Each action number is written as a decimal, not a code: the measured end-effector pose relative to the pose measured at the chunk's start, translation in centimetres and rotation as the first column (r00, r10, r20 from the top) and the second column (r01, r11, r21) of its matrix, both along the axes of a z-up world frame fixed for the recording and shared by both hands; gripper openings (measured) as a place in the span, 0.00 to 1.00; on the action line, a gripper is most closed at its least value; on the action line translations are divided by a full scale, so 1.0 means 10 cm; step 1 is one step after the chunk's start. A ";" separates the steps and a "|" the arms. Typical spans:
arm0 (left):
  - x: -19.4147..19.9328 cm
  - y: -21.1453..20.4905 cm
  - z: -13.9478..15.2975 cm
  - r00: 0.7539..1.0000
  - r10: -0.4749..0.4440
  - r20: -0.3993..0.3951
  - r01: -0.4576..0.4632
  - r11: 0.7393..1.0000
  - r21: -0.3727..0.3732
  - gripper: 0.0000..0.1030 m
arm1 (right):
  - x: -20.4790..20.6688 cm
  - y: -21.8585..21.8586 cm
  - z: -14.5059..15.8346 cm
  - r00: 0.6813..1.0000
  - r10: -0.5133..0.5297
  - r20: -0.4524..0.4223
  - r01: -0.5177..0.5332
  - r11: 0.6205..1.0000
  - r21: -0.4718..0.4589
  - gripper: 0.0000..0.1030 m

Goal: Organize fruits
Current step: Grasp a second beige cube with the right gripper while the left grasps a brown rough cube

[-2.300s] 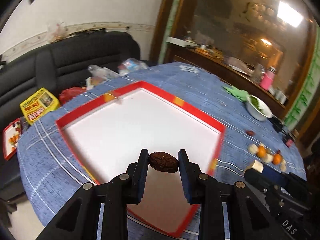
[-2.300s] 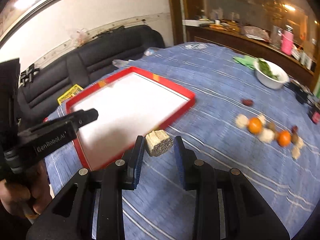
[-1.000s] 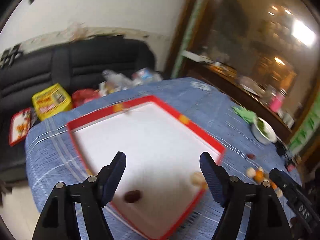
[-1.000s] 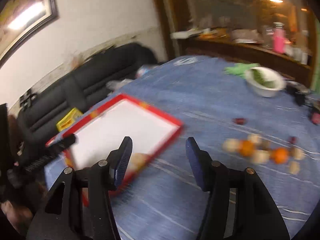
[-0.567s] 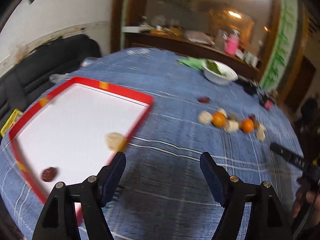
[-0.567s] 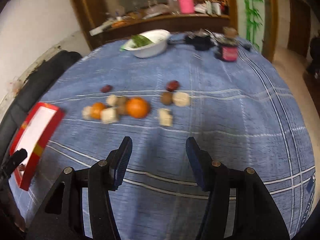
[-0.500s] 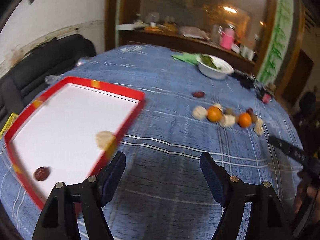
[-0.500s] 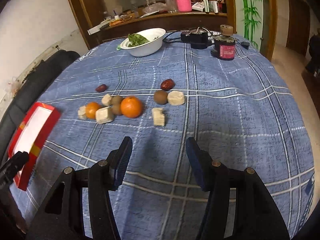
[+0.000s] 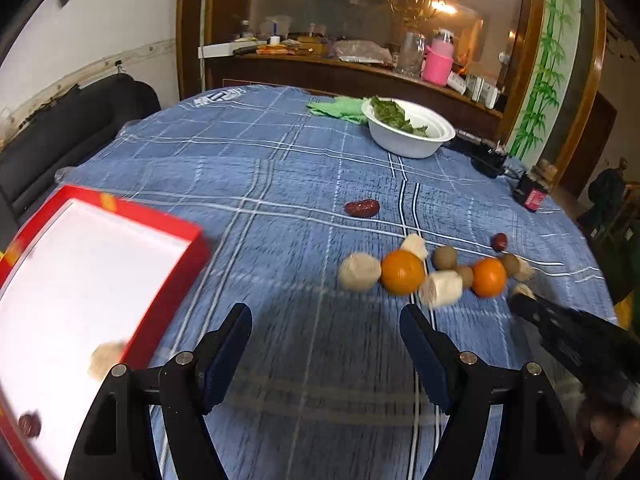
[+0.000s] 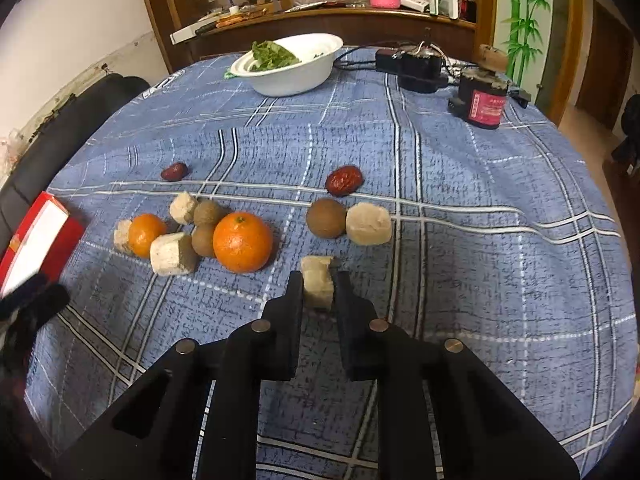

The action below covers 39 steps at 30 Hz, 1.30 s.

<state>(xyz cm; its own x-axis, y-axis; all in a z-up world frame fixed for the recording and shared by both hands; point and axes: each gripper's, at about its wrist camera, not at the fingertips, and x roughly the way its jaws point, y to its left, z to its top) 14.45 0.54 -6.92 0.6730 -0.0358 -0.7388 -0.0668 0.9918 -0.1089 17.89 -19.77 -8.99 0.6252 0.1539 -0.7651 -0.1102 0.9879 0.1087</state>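
My right gripper [image 10: 318, 286] is shut on a pale sugarcane chunk [image 10: 317, 282] that rests on the blue checked tablecloth. Just ahead lie two oranges [image 10: 242, 241], brown round fruits [image 10: 326, 218], more pale chunks [image 10: 368, 223] and red dates [image 10: 344, 180]. My left gripper [image 9: 326, 330] is open and empty above the cloth, short of the same fruit cluster [image 9: 402, 272]. The red-rimmed white tray [image 9: 168, 280] lies at the left; it holds one pale chunk [image 9: 105, 359] and one dark date [image 9: 29, 426].
A white bowl of greens [image 10: 294, 62] stands at the far side. A black power adapter [image 10: 412, 66] and a dark jar with a pink label [image 10: 482, 98] stand at the far right. A black sofa [image 9: 60, 140] lies beyond the table's left edge.
Both grippers let go of their pieces into the tray, then swung right toward the fruit cluster. The right gripper has come down and shut on a pale chunk.
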 end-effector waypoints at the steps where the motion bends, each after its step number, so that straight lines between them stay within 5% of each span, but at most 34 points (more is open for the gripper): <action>1: 0.07 -0.04 -0.03 1.000 -0.009 -0.014 0.009 1.000 0.010 0.73 | 0.00 -0.01 0.00 1.000 0.001 -0.001 -0.001 1.000 0.008 0.13; 6: 0.36 -0.24 -0.19 0.995 -0.063 -0.074 0.069 0.994 0.079 0.72 | 0.02 -0.08 -0.01 1.000 0.006 -0.003 -0.006 0.998 0.061 0.13; 15: 0.42 -0.24 -0.21 0.985 -0.158 -0.064 0.160 0.987 0.030 0.63 | 0.04 -0.12 -0.01 1.000 0.011 -0.006 -0.010 0.995 0.101 0.13; 22: 0.44 -0.16 -0.21 0.987 -0.148 -0.061 0.149 0.989 0.011 0.57 | 0.05 -0.12 -0.02 1.000 0.010 -0.006 -0.009 0.994 0.109 0.13; 24: 0.45 -0.12 -0.20 0.989 -0.133 -0.066 0.134 0.991 0.016 0.39 | 0.05 -0.13 -0.02 1.000 0.010 -0.007 -0.009 0.994 0.113 0.13; 26: 0.47 -0.06 -0.20 0.991 -0.115 -0.065 0.115 0.993 0.004 0.33 | 0.05 -0.12 -0.02 1.000 0.009 -0.007 -0.009 0.993 0.114 0.13; 39: 0.70 -0.05 -0.22 0.996 -0.080 -0.042 0.079 0.997 -0.025 0.28 | 0.06 -0.12 -0.02 1.000 0.006 -0.007 -0.005 0.993 0.115 0.13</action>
<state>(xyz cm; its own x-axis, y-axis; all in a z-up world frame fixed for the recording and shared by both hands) 21.43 0.03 -9.08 0.6353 -0.1053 -0.7651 0.0069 0.9914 -0.1307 18.48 -20.94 -9.19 0.6184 0.2445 -0.7468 -0.1144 0.9683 0.2222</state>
